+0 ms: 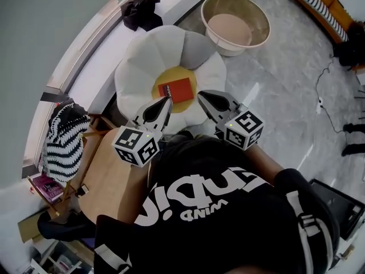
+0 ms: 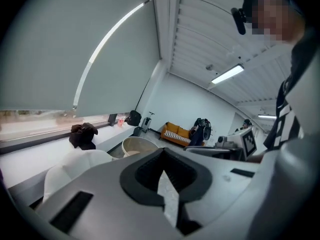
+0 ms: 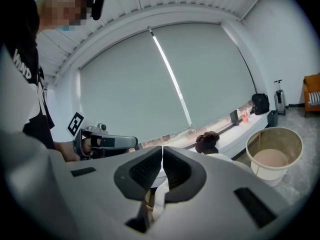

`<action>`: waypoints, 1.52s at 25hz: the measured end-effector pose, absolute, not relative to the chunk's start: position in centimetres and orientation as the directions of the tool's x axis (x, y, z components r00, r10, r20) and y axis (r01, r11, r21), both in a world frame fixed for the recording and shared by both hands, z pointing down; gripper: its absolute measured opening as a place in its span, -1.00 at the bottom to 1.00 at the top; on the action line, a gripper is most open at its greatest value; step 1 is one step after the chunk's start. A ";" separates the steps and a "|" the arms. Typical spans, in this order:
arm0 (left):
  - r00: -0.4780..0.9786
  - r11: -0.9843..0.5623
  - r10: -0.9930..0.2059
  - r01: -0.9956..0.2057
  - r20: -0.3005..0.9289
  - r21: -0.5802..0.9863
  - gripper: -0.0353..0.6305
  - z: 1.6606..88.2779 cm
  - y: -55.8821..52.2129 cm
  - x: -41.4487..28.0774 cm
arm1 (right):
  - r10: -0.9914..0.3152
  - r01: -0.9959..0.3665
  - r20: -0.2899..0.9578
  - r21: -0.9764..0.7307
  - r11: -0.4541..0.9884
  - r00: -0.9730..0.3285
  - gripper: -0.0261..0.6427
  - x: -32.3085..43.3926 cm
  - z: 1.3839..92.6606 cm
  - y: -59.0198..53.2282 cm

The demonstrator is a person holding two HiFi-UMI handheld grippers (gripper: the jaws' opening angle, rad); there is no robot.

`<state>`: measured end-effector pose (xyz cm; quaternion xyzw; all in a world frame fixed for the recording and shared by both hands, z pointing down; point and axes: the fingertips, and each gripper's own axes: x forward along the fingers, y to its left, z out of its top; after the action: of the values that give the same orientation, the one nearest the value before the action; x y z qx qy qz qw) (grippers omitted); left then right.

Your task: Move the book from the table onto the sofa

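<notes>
1. The red book is lying flat on the yellow centre of the flower-shaped sofa, with white petals spreading around it.
2. The left claw is hovering at the near left corner of the book; its own view is showing the jaws pressed together with nothing between them.
3. The right claw is hovering just right of the book's near edge, its jaws likewise meeting and gripping nothing.
4. Both claws are pointing away from the person toward the sofa, neither one touching the book as far as the head view tells.
5. The wooden surface is sitting near and to the left, below the left claw's marker cube.
6. A round beige tub is standing on the floor to the far right of the sofa.
7. A dark cloth is lying bunched on the window ledge beyond the sofa.
</notes>
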<state>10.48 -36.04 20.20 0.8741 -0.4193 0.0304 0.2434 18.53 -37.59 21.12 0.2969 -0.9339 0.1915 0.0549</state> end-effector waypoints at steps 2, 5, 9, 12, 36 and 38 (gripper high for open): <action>0.654 -0.549 -0.720 -0.741 0.231 0.385 -0.87 19.4 -36.1 10.7 | -0.538 -0.569 0.187 -0.304 0.764 -0.822 -0.90 18.7 20.1 -37.6; 0.660 -0.579 -0.727 -0.737 0.189 0.350 -0.87 18.2 -36.2 10.9 | -0.535 -0.550 0.134 -0.269 0.791 -0.834 -0.90 18.5 18.4 -37.4; 0.667 -0.608 -0.733 -0.730 0.134 0.313 -0.87 17.2 -36.4 10.8 | -0.530 -0.534 0.080 -0.217 0.817 -0.844 -0.90 18.5 17.3 -37.6; 0.674 -0.630 -0.731 -0.727 0.109 0.273 -0.87 17.0 -36.2 10.7 | -0.535 -0.535 0.060 -0.201 0.820 -0.843 -0.90 18.8 17.1 -38.0; 0.602 -0.576 -0.796 -0.785 0.060 0.229 -0.87 18.0 -36.3 8.7 | -0.525 -0.522 0.040 -0.199 0.829 -0.850 -0.92 18.8 18.0 -37.8; 0.601 -0.574 -0.797 -0.784 0.057 0.235 -0.87 18.1 -36.4 8.8 | -0.526 -0.523 0.040 -0.199 0.829 -0.849 -0.92 18.8 18.0 -37.8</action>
<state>8.77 -36.43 18.07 0.8867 -0.4459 -0.0276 0.1188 18.83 -37.78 18.04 0.2743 -0.9562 0.1015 -0.0081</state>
